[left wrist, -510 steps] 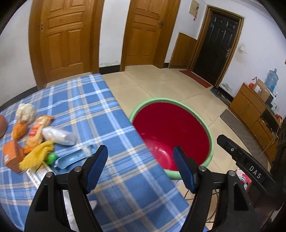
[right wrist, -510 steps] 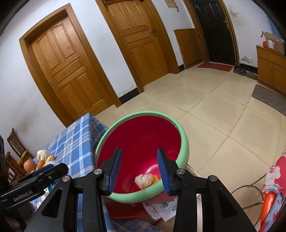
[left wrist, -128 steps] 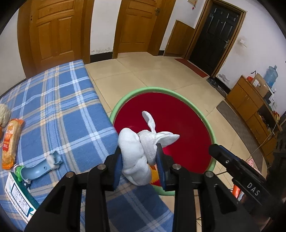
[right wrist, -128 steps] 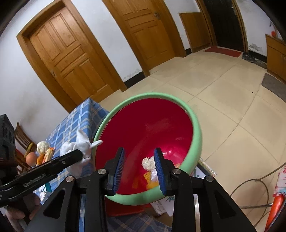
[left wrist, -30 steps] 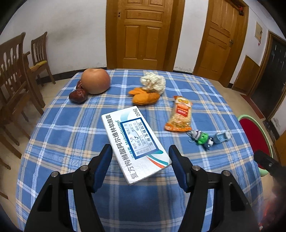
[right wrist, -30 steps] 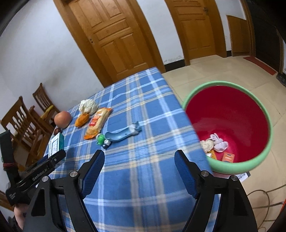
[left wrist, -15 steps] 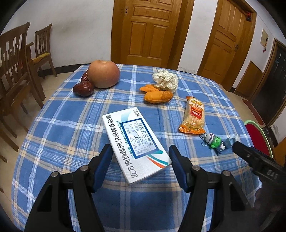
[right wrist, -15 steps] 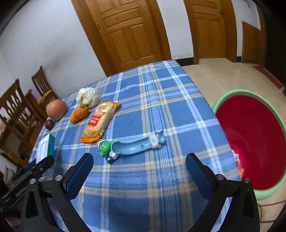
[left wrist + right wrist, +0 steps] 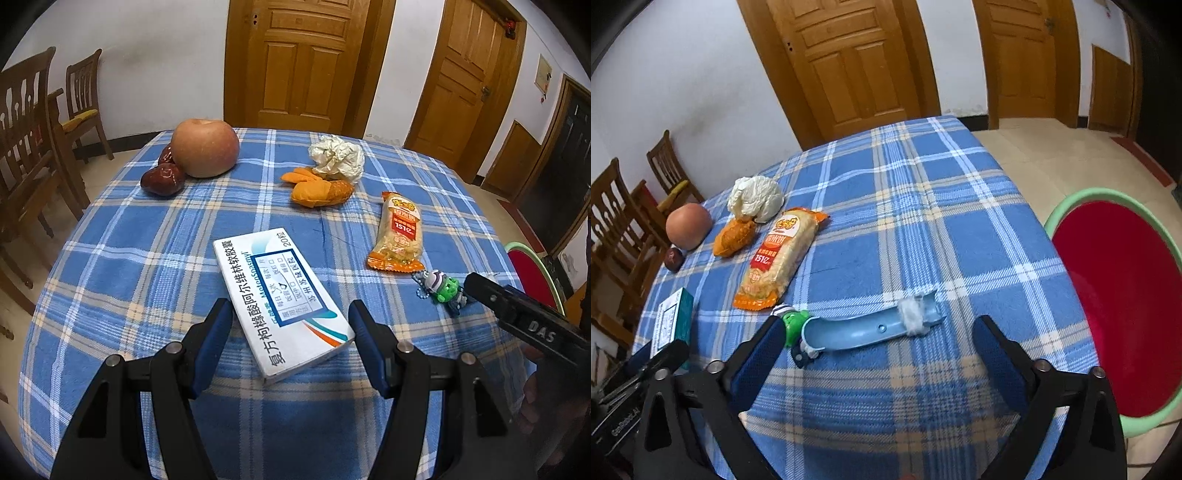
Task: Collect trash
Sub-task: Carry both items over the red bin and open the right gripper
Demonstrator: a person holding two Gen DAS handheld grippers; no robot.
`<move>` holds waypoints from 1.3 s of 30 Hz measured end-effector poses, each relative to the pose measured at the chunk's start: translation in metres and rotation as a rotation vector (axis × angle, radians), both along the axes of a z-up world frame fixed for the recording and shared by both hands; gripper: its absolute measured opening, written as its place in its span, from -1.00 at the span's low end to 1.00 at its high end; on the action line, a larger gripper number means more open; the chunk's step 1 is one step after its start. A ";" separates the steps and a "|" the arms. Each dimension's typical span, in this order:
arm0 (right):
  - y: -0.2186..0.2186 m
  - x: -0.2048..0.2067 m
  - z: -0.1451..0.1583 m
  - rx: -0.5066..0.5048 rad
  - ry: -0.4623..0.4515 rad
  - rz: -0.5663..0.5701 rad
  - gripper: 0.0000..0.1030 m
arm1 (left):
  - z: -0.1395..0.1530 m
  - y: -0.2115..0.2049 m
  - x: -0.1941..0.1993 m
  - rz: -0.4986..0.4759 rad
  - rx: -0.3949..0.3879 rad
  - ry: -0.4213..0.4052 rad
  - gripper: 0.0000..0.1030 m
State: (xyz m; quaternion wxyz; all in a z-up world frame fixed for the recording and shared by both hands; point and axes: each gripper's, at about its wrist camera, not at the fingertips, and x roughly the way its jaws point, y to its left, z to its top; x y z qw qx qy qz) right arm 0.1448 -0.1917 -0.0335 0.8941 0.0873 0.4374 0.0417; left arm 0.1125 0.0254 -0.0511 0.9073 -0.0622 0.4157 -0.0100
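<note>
Left claw [image 9: 290,321] spread wide over a white box [image 9: 280,301] on the plaid table [image 9: 122,266]. Right claw [image 9: 879,341] also wide, w/ blue scoop [image 9: 868,332] between its fingers. Crumpled paper [image 9: 337,157] at 12 o'clock; red tub [image 9: 1115,306] at 3 o'clock, beside table.

White cardboard medicine box [image 9: 280,299] between my left fingers: "复方枸橼酸阿尔维林软胶囊", "20粒". Orange plastic snack packet [image 9: 399,232]: "151亿". Black body of my right gripper [image 9: 532,325]: "DAS". My left gripper's body [image 9: 624,417]: "GenRobot.AI".
</note>
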 end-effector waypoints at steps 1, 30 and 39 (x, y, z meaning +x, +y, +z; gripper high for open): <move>0.001 0.000 0.000 -0.017 -0.005 0.000 0.69 | 0.000 0.000 0.000 -0.001 -0.001 -0.001 0.27; -0.055 -0.066 0.041 0.143 -0.102 -0.095 0.47 | 0.035 -0.051 -0.026 -0.165 -0.072 -0.039 0.17; -0.097 -0.087 0.047 0.162 -0.126 -0.199 0.47 | 0.050 -0.082 -0.030 -0.237 -0.089 -0.059 0.17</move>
